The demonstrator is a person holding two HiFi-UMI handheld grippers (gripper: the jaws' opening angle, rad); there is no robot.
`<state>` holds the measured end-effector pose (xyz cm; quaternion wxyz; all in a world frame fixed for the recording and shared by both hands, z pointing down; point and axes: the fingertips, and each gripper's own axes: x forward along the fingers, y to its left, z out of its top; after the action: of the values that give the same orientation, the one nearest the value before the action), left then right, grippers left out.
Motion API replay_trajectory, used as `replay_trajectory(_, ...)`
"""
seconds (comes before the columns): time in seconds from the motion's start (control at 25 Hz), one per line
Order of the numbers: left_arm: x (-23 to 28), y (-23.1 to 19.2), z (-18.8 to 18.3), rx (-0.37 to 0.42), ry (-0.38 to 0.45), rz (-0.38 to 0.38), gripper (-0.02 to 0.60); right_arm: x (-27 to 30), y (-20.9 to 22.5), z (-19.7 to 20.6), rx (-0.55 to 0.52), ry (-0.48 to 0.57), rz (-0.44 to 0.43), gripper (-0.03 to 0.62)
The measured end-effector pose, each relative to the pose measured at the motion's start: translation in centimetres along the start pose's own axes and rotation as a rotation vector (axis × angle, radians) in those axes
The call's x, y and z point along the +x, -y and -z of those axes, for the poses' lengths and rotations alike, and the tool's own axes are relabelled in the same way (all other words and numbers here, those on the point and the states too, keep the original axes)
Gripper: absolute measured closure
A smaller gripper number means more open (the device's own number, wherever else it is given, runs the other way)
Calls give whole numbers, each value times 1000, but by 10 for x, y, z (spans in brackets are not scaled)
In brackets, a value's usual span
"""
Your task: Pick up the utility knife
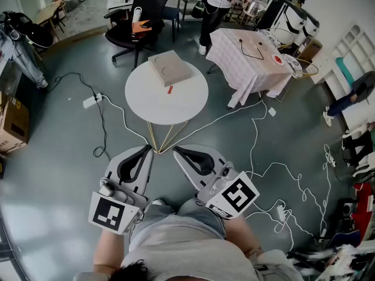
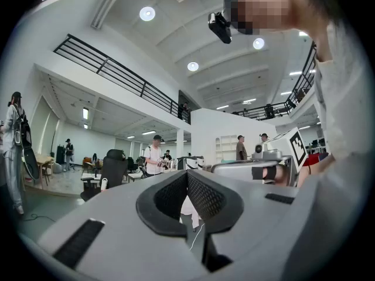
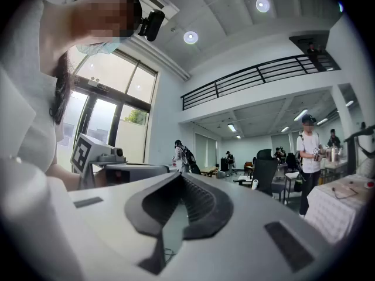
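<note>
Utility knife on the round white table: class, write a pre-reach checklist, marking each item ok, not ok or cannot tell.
1. Utility knife in view on the round table: ok.
2. Knife not covered by the beige box: ok.
3. Left gripper empty: ok.
4. Right gripper empty: ok.
5. Jaws open for a grasp: not ok, both shut.
6. Blade retracted: cannot tell, too small.

round white table (image 1: pixel 146 101) | tan box (image 1: pixel 170 68) on it | black chair (image 1: pixel 147 4) behind
</note>
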<state>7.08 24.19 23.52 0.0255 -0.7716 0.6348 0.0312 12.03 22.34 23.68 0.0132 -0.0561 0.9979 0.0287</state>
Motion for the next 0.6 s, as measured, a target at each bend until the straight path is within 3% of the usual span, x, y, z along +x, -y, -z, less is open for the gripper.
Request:
replay_trajectory(0.48,11,40,-17,-38,75,29,572,-40,0,-7,-12,-33,12,586)
replay_trajectory(0.6,11,41,-9,-46,45,21,572,-42,0,-5,-8,-38,13,586)
